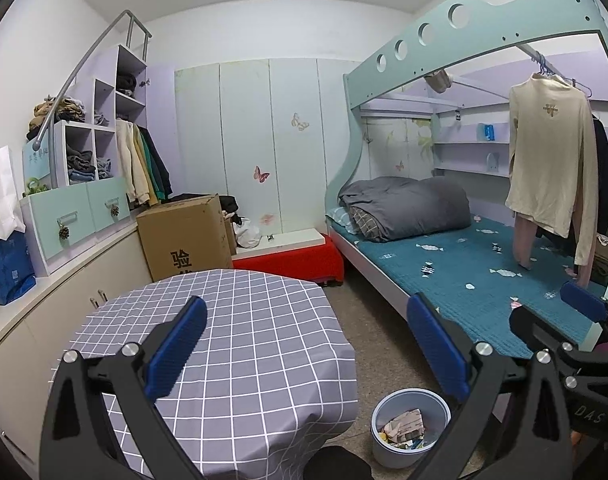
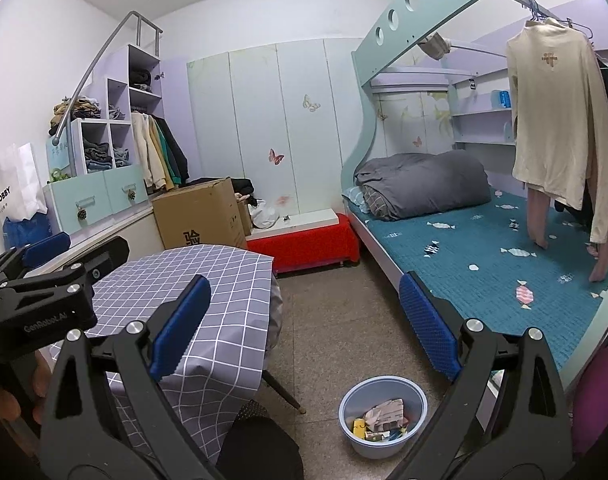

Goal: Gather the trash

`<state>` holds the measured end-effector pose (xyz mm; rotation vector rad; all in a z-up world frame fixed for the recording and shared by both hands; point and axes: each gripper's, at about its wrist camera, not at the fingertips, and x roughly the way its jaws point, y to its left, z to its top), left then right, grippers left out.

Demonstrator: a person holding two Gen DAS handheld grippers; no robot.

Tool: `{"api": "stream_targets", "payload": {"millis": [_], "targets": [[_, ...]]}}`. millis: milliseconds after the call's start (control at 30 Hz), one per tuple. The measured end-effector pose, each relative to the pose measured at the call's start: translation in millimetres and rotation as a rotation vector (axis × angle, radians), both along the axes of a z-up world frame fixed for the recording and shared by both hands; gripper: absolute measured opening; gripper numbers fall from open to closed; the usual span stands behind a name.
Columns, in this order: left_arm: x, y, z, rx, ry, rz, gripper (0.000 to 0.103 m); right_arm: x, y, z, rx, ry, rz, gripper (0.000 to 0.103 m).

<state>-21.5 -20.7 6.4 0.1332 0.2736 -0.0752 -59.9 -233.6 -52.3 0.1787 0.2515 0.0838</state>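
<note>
The left gripper (image 1: 308, 344) stands wide, its ribbed blue pads (image 1: 175, 356) on black arms holding nothing, raised above the near edge of a round table (image 1: 239, 344) draped in a grey cloth with a white grid; the right gripper (image 2: 304, 324) is spread just as wide and empty, over the bare speckled stone floor (image 2: 336, 320) between the table's right edge and the bed (image 2: 484, 256).

The trash (image 2: 384, 414), crumpled printed paper with small yellow and blue wrappers, lies inside a round pale-blue plastic bin (image 2: 358, 446) on the floor, near the foot of the table and just beside the bed's long white edge; in the left wrist view the same bin (image 1: 378, 446) shows low between the pads.

A quilted teal cover with fish shapes lies on the bed; a rolled grey duvet (image 1: 408, 206) sits at its far end; a cream long-sleeved top (image 1: 548, 168) hangs from a rail above; a brown cardboard box (image 1: 187, 236) stands on the floor beyond the table's far edge.
</note>
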Motion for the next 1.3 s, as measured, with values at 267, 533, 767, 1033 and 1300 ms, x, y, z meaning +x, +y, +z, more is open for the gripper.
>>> {"api": "stream_targets", "payload": {"millis": [267, 533, 767, 1033, 1300], "targets": [[1.2, -2.5, -3.4, 0.004, 0.013, -0.009, 0.098, 1.1, -1.5, -0.7, 0.004, 0.009, 0.005, 0.093], [2.1, -2.7, -3.6, 0.002, 0.016, -0.013, 0.098, 2.6, -1.9, 1.3, 0.004, 0.005, 0.000, 0.093], [1.8, -4.6, -3.5, 0.007, 0.016, -0.014, 0.098, 2.7, -1.4, 1.3, 0.004, 0.005, 0.001, 0.093], [2.4, -3.6, -2.9, 0.008, 0.018, -0.014, 0.098, 3.4, -3.9, 0.8, 0.004, 0.008, 0.002, 0.093], [2.7, -2.0, -3.1, 0.009, 0.022, -0.017, 0.098, 4.1, -6.2, -1.4, 0.009, 0.013, -0.001, 0.094]]}}
